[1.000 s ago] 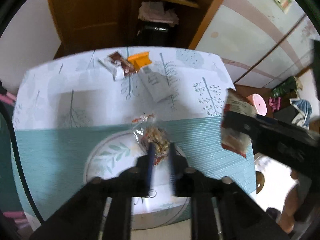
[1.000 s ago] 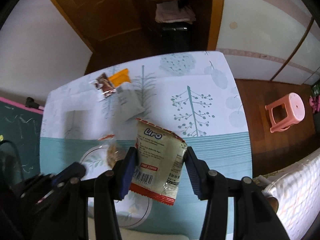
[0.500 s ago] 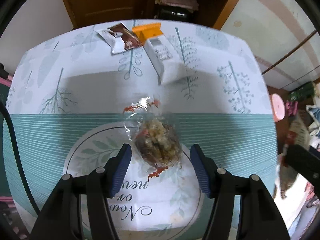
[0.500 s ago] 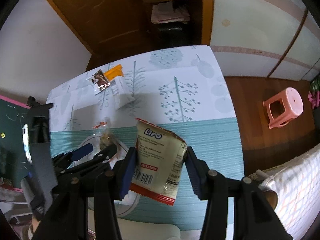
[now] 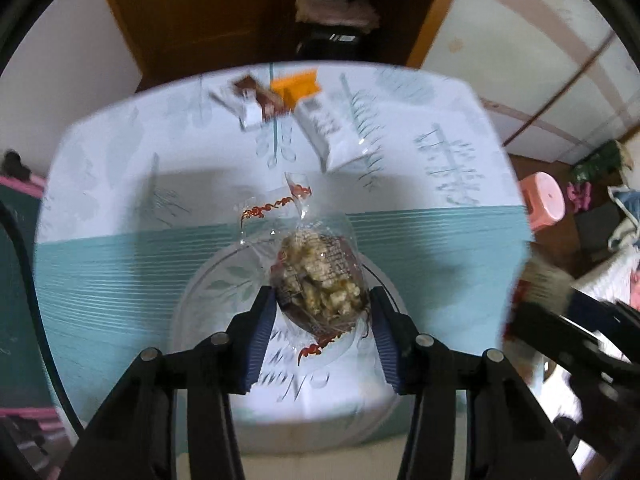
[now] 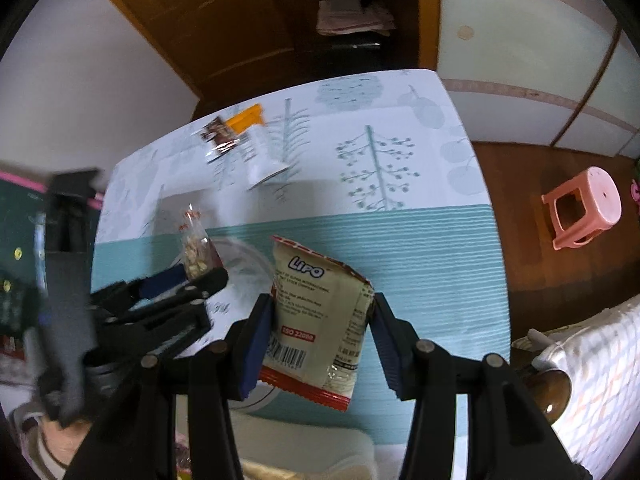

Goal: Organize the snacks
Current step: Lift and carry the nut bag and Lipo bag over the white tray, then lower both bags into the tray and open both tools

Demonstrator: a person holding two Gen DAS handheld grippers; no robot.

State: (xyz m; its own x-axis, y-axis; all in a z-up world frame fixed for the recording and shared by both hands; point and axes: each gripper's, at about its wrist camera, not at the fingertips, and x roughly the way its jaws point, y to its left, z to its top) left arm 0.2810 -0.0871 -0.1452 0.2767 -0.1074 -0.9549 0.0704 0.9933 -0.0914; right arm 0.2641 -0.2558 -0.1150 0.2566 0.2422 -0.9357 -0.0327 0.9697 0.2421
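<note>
**Two packets in two grippers, rest still up the far end**

Left gripper (image 5: 321,295) pointing steeply down, jaws just been closing. Ribbed blue pads (image 5: 262,332) now pressing both sides of a clear crinkly bag (image 5: 320,276). Lumpy pale puffed stuff inside, dark printed patch on the film, twisted neck with a curly red ribbon sticking out ahead of the fingertips. Bag sharp while everything behind it smears, so looks properly gripped.

Directly under and behind that bag: a round leaf-printed plate (image 5: 216,288), glassy rim, looping script across it. Sitting on a tablecloth (image 5: 120,264) with a ribbed teal band nearest the gripper and white with thin tree drawings further out.

Right gripper (image 6: 321,300) about half closed, clamped on a flat pillow-shaped foil packet (image 6: 316,320). Cream face, red crimped edges, "Lipo" logo at the top, barcode down by the left pad. Held upright between the pads, up off the cloth, just to the right of the left gripper.

Well ahead of both sets of fingers, at the far end of the cloth, three more snacks bunched together and touching: glossy brown wrapper (image 5: 260,98), flat orange packet (image 5: 296,86), long white rectangular pack (image 5: 332,136).

Off past the table edge to the right, a pink plastic stool (image 6: 580,208) on wood floor.
</note>
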